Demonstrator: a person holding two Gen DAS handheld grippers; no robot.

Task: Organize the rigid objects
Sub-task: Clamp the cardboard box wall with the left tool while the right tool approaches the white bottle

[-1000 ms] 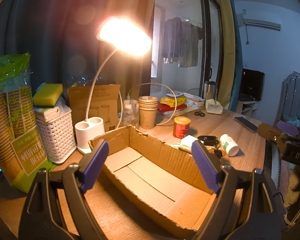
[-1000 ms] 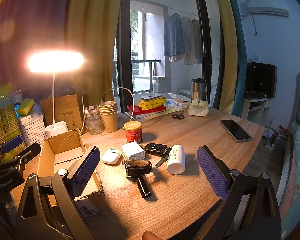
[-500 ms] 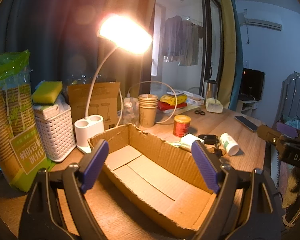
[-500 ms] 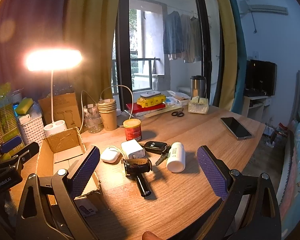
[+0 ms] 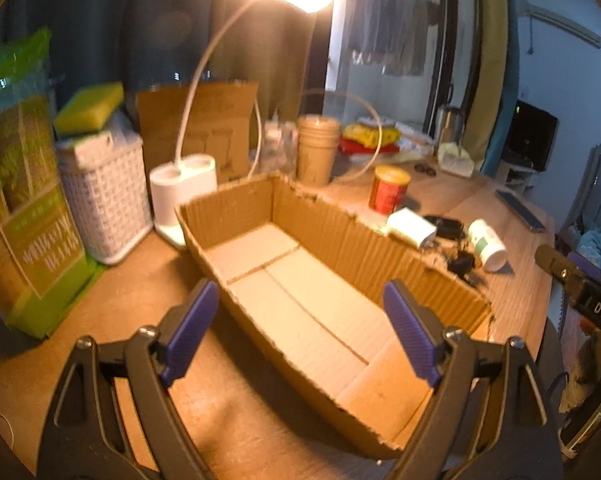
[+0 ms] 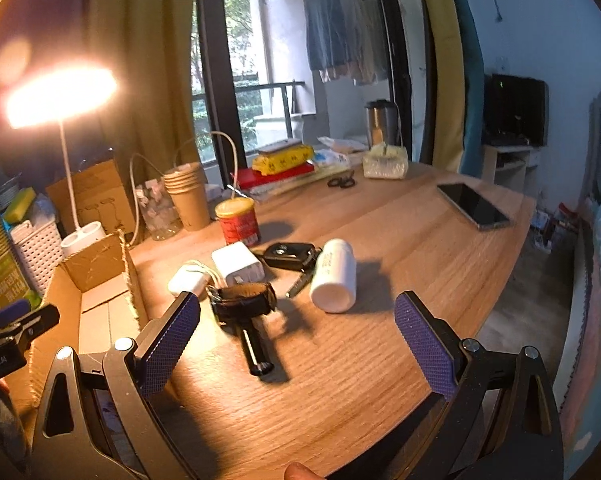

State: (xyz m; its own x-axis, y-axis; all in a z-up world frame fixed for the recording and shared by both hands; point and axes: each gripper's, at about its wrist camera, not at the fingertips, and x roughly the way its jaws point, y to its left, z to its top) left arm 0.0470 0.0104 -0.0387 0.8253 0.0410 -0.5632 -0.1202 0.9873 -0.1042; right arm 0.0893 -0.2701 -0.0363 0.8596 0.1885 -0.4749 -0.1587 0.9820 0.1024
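An empty open cardboard box (image 5: 308, 280) lies on the wooden table, also at the left of the right wrist view (image 6: 96, 292). My left gripper (image 5: 300, 332) is open and empty, hovering over the box's near end. My right gripper (image 6: 296, 344) is open and empty above a cluster beside the box: a black wristwatch (image 6: 244, 304), a white pill bottle (image 6: 334, 276) on its side, a black car key (image 6: 288, 256), a white charger (image 6: 238, 262), a white earbud case (image 6: 186, 282) and a red tin (image 6: 238, 222).
A lit white desk lamp (image 5: 182, 192), a white basket (image 5: 100, 196) with a sponge, a green cup pack (image 5: 24, 184) and stacked paper cups (image 5: 316, 152) stand behind the box. A phone (image 6: 472, 206), scissors (image 6: 340, 182) and books (image 6: 284, 164) lie farther back.
Both grippers have tilted down and moved closer to the table. The left now looks into the box; the right is nearer the watch and bottle. Nothing was picked up.
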